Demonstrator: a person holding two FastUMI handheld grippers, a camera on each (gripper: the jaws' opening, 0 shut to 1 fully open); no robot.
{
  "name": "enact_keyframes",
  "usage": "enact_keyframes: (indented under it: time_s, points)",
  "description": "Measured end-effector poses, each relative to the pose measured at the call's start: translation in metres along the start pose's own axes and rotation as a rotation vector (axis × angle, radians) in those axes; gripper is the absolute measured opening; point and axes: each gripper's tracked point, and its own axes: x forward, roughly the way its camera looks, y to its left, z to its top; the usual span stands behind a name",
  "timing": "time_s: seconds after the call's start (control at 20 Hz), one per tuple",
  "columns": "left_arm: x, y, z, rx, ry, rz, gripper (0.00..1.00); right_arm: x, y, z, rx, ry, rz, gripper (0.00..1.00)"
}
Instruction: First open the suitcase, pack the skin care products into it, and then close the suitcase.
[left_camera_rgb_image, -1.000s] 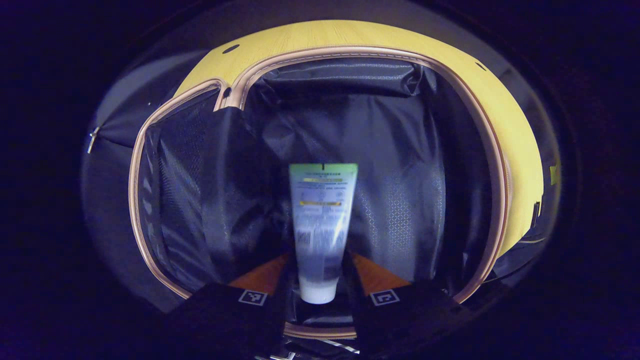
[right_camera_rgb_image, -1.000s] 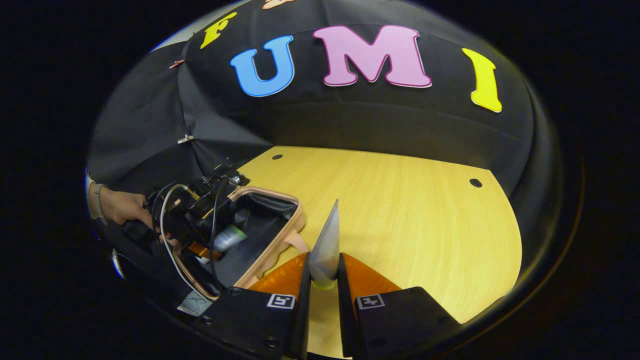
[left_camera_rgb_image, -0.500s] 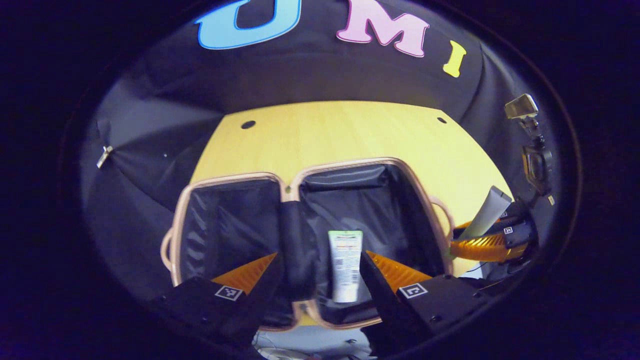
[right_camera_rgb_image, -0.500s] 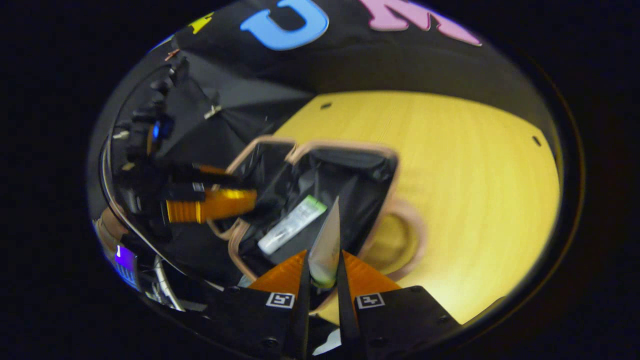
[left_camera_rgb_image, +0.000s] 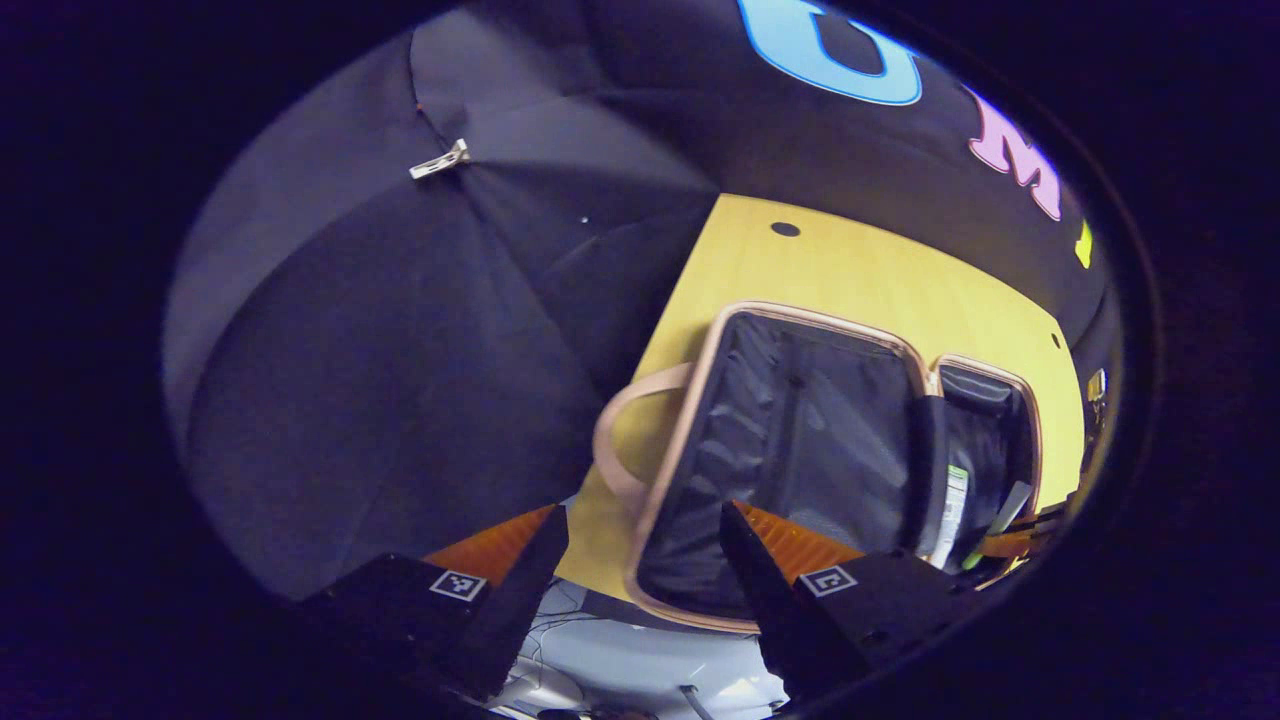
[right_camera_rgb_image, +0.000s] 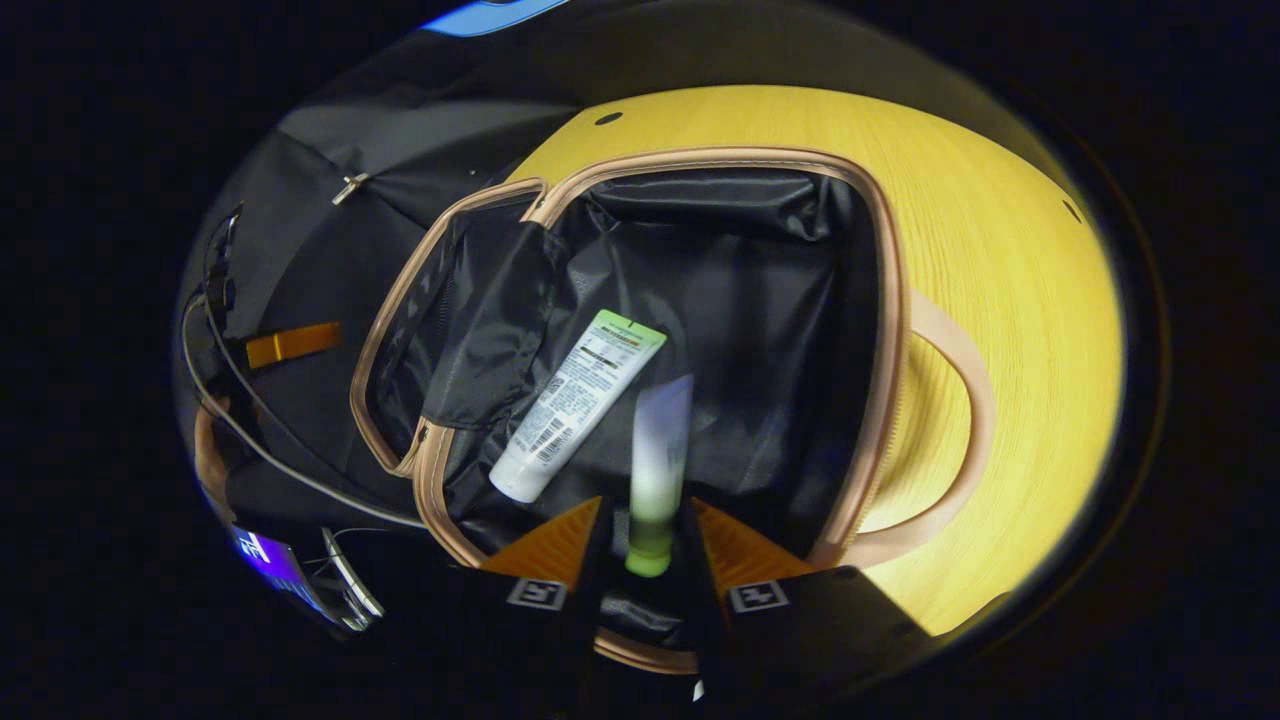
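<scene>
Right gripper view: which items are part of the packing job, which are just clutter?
Job:
suitcase, open on the table
white tube, lying inside it
green-capped tube, between the right gripper fingers, over the suitcase
left gripper, open

Not the job:
table
metal clip on the booth cloth
cables at left

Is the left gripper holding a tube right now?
No: in the left gripper view the left gripper is open with nothing between its fingers, while the white tube lies inside the suitcase.
</scene>
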Motion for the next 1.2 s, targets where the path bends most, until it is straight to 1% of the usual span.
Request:
enact_keyframes:
  time_s: [0.05, 0.1, 0.15, 0.2, 0.3, 0.35, 0.45, 0.55, 0.6, 0.7, 0.75, 0.8, 0.85, 0.9, 0.95, 1.05, 1.1, 1.2]
  points:
    - [0.010, 0.014, 0.002, -0.010, 0.003, 0.018, 0.98, -0.006, 0.008, 0.003, -0.020, -0.017, 0.002, 0.64]
    - [0.021, 0.029, 0.005, -0.025, 0.017, 0.024, 0.98, -0.015, 0.008, 0.002, -0.084, -0.032, -0.019, 0.77]
    - [0.032, 0.034, 0.010, -0.049, 0.031, 0.010, 0.98, -0.030, 0.005, 0.002, -0.156, -0.059, -0.027, 0.91]
    - [0.043, 0.037, 0.013, -0.074, 0.041, -0.012, 0.98, -0.041, 0.007, 0.008, -0.178, -0.091, -0.015, 0.89]
    - [0.061, 0.033, 0.027, -0.121, 0.074, -0.047, 0.98, -0.068, 0.008, 0.019, -0.136, -0.150, 0.014, 0.89]
    - [0.072, 0.033, 0.033, -0.139, 0.092, -0.051, 0.97, -0.078, 0.005, 0.026, -0.110, -0.183, 0.006, 0.88]
    - [0.097, 0.031, 0.038, -0.143, 0.138, -0.062, 0.97, -0.089, -0.010, 0.035, -0.075, -0.235, -0.033, 0.88]
    - [0.123, 0.033, 0.027, -0.099, 0.213, -0.013, 0.97, -0.099, -0.026, 0.042, -0.025, -0.270, -0.069, 0.88]
    - [0.136, 0.032, 0.022, -0.094, 0.249, -0.001, 0.97, -0.105, -0.034, 0.042, 0.007, -0.275, -0.087, 0.88]
    - [0.150, 0.022, 0.015, -0.126, 0.289, -0.024, 0.99, -0.118, -0.051, 0.037, 0.063, -0.276, -0.125, 0.88]
    - [0.154, 0.019, 0.013, -0.132, 0.299, -0.012, 0.97, -0.126, -0.058, 0.034, 0.079, -0.285, -0.142, 0.88]
    - [0.159, 0.014, 0.005, -0.141, 0.319, -0.046, 0.95, -0.133, -0.065, 0.030, 0.085, -0.288, -0.158, 0.88]
    - [0.161, 0.007, 0.014, -0.148, 0.294, -0.067, 0.72, -0.138, -0.072, 0.024, 0.085, -0.286, -0.173, 0.88]
    - [0.161, -0.001, 0.011, -0.122, 0.301, -0.075, 0.49, -0.141, -0.078, 0.021, 0.086, -0.286, -0.186, 0.88]
    - [0.166, -0.002, 0.006, -0.086, 0.305, -0.066, 0.26, -0.143, -0.081, 0.019, 0.091, -0.286, -0.193, 0.88]
    - [0.154, 0.000, 0.016, -0.064, 0.289, -0.072, 0.19, -0.146, -0.082, 0.017, 0.107, -0.291, -0.185, 0.88]
    - [0.150, -0.002, 0.022, -0.072, 0.261, -0.093, 0.19, -0.146, -0.080, 0.018, 0.105, -0.295, -0.177, 0.88]
    - [0.131, -0.008, 0.037, -0.081, 0.203, -0.141, 0.14, -0.150, -0.072, 0.021, 0.082, -0.313, -0.151, 0.88]
